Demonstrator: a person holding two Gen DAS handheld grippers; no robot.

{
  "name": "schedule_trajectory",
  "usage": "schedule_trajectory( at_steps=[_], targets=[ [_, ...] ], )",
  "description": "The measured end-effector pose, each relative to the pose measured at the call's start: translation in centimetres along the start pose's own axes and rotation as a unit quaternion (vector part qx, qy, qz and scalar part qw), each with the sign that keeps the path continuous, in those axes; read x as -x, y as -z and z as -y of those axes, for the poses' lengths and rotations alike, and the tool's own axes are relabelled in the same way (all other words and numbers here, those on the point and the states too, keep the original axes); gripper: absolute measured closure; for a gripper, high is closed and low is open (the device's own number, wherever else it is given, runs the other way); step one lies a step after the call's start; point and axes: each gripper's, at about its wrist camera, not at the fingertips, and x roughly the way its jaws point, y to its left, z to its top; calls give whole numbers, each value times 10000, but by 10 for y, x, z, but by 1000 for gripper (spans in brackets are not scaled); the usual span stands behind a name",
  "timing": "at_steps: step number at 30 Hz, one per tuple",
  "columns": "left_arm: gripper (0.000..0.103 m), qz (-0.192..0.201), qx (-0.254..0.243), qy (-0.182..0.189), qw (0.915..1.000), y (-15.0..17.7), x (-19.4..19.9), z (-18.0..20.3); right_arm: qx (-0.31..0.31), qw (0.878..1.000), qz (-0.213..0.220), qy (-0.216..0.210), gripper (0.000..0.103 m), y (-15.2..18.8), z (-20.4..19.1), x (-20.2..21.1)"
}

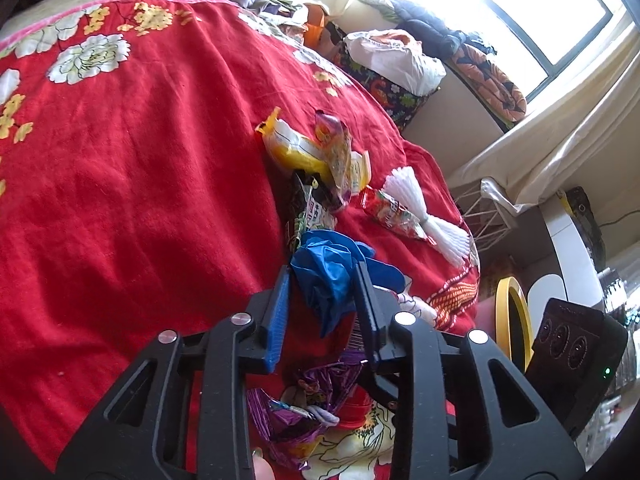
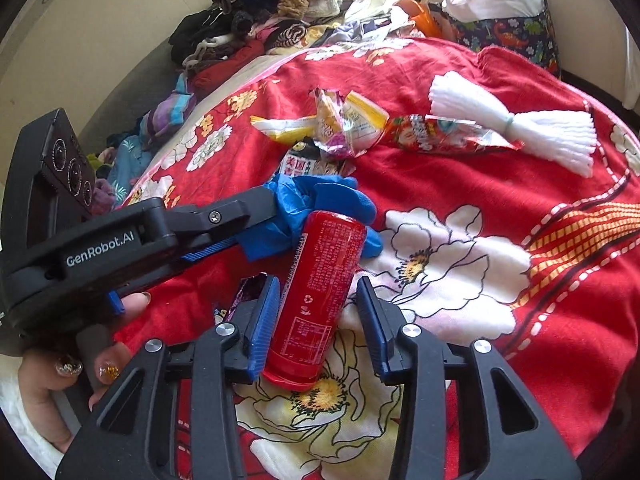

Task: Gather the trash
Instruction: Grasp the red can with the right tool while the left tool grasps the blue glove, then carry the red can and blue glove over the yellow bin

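Early in the job, by the look of it. Most of the trash lies loose on the red floral blanket [image 2: 460,184]: a yellow wrapper [image 2: 280,126], a crumpled pink-and-clear wrapper [image 2: 340,128], a red snack packet [image 2: 436,136], a printed dark packet [image 1: 308,212] and a purple foil wrapper [image 1: 304,412] close under the left tool. The white tassel bundle [image 2: 516,128] lies touching the red packet; whether it counts as trash is unclear. No bin or bag is clearly the drop point. The dinosaur-print bin with a white liner [image 2: 504,12] beyond the blanket is a candidate, nothing more.

Left gripper [image 1: 324,284]: jaws narrowed around the crumpled blue glove [image 1: 332,276], which bulges between the pads. The right wrist view shows the glove bunched at the fingertips. It reads as clamped, though the glove has not left the blanket.

Right gripper [image 2: 316,300]: jaws straddle the red can [image 2: 320,292], which lies on its side on the blanket with its far end touching the glove. The left pad sits against the can's side. The right pad stands visibly clear of it, so there is no grip yet and the jaws are partly apart.

Judgement: both picks are under way, with neither item lifted. Everything else is left to collect.
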Motion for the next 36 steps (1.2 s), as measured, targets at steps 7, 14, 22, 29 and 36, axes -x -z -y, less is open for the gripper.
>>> schedule_trajectory(
  at_steps=[7,14,22,29,36],
  targets=[
    [93,-28,-26,14,10000,2,1,1,-133,9996,-13,-234,68,0,6,4],
    [94,-88,-213,110,9997,4,5,13,-70,9996,274,-19,69,3,12,35],
    [94,-198,-487,157,9985,11,8,35,-76,9974,649,313,69,6,31,72],
    [91,-449,-624,-6,9970,26,0,41,-169,9949,901,417,69,9,46,97],
    [87,-576,-850,-178,9946,38,-7,49,-249,9925,1089,494,69,10,55,115]
  ],
)
